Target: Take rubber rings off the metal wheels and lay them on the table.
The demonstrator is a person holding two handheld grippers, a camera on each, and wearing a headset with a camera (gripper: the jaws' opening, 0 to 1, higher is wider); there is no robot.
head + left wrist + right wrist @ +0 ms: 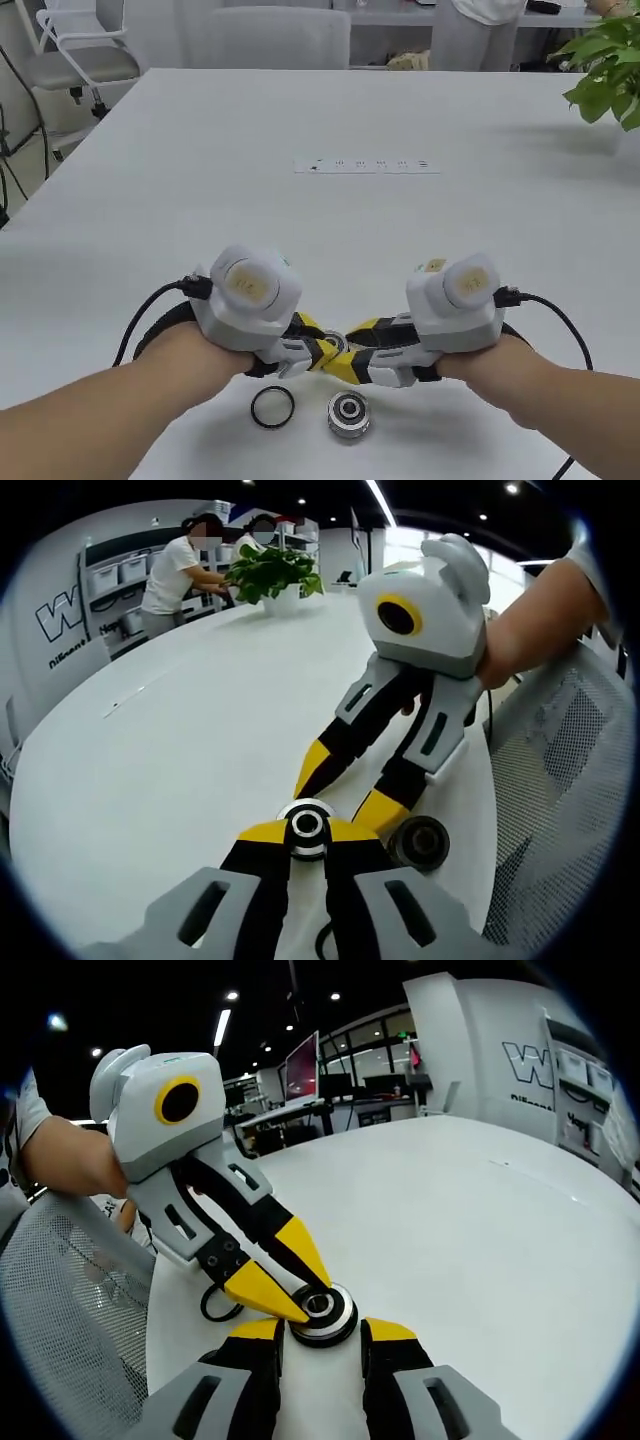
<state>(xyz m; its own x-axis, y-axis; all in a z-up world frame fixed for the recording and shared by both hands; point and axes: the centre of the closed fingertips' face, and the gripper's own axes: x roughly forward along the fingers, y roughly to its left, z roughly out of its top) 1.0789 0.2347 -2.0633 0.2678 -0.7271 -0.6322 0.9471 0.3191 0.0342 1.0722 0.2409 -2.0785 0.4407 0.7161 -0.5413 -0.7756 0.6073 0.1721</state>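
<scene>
Table (300,120): white; ring (272,407) laid on it.
Room: plant (605,70) and chair (85,50) seen.
Left gripper (306,834): clamped on wheel (325,1312).
Right gripper (322,1336): grip cannot be told.

black rubber ring (272,407); silver metal wheel (348,414); white table (300,220)

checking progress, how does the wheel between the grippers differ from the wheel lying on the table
The held wheel wears a black rubber ring; the table wheel looks bare metal, a loose ring lying beside it. The held wheel is pinched by the left gripper; the table wheel lies flat, untouched. Both are small, round, with a central hub.
</scene>
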